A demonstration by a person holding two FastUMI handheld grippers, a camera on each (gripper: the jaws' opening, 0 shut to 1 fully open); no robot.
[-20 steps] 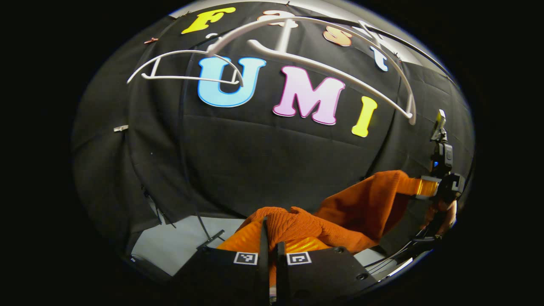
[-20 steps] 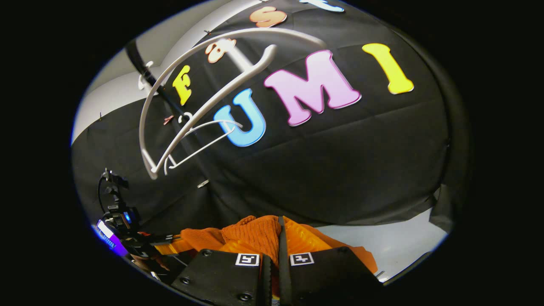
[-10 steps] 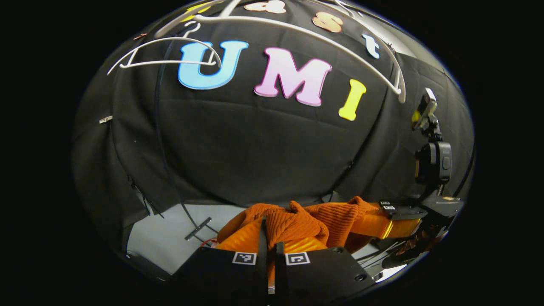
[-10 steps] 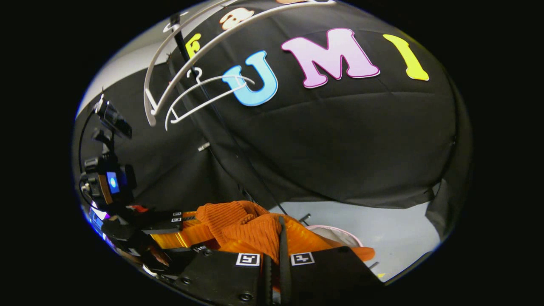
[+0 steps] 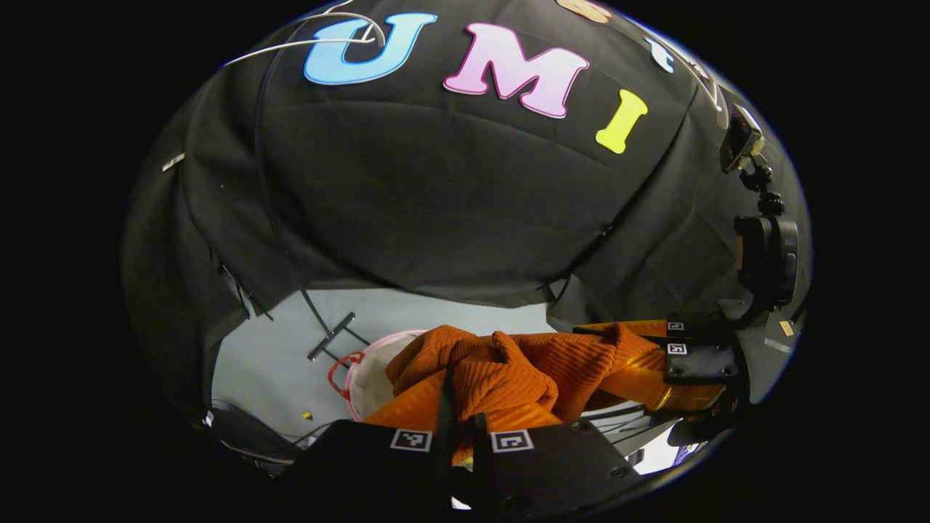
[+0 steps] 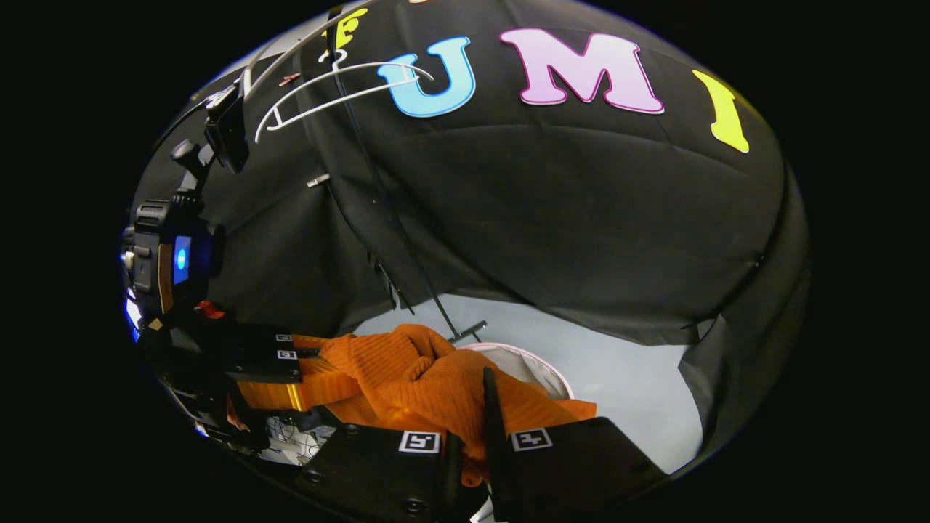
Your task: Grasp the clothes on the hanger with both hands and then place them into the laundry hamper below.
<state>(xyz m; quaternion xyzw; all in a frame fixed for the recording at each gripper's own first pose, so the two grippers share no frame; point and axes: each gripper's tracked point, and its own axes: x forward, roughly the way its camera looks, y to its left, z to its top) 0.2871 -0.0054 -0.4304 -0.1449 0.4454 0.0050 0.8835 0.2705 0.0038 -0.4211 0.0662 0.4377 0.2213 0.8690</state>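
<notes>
Taking the laundry hamper (image 5: 363,374) as landmark, in the left gripper view it stands on pale grey floor (image 5: 269,349), white-walled with a pink rim and red handle. Behind it a thin black stand pole (image 5: 272,218) rises against the black cloth wall (image 5: 436,203), ending in a foot just left of the hamper. Above the hamper's right edge, the left gripper (image 5: 459,421) pinches the orange knitted sweater (image 5: 508,363). Right of the hamper the right gripper (image 5: 654,363) clamps the sweater's other end. In the right gripper view a white hanger (image 6: 327,91) hangs high above the hamper (image 6: 534,370)
</notes>
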